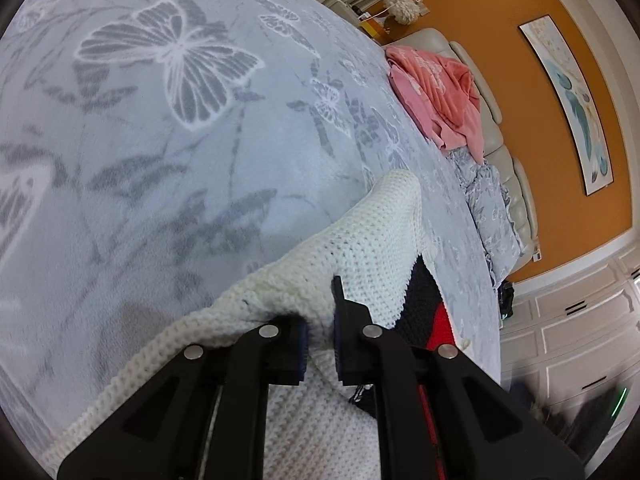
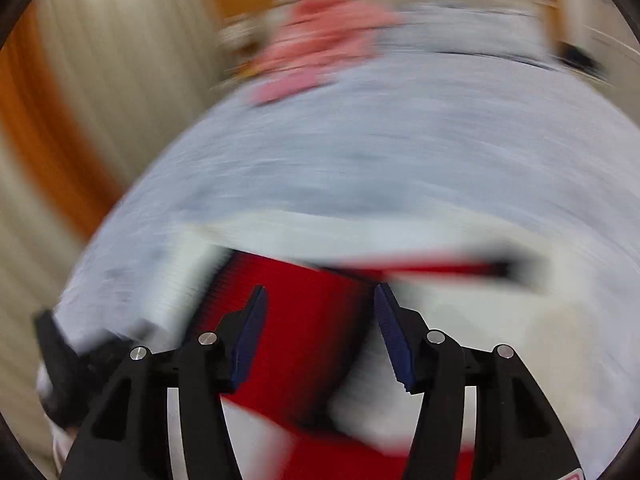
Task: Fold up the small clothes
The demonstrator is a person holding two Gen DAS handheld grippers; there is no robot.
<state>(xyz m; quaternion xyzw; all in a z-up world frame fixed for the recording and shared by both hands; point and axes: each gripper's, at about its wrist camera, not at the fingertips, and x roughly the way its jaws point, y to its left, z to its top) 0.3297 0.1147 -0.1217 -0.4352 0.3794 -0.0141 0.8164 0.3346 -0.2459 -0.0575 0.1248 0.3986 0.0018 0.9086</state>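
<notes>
**Here, a knit sweater pinched on the bed**

Here the white knit sweater (image 1: pixel 360 248) with red and dark panels lies on the butterfly bedspread (image 1: pixel 160 140); the left gripper (image 1: pixel 322 320) has its jaws pinched on a raised fold; the right gripper (image 2: pixel 320 320) hangs spread wide, empty, above the red panel (image 2: pixel 312 340); beyond, a pink garment (image 1: pixel 436 92) lies by the headboard.

No text, label, brand, number or sign is readable anywhere.

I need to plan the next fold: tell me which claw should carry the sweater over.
Left. The left claw is already shut on the white knit sweater, lifting its edge off the butterfly blanket. The right claw is open, empty and blurred.
</notes>
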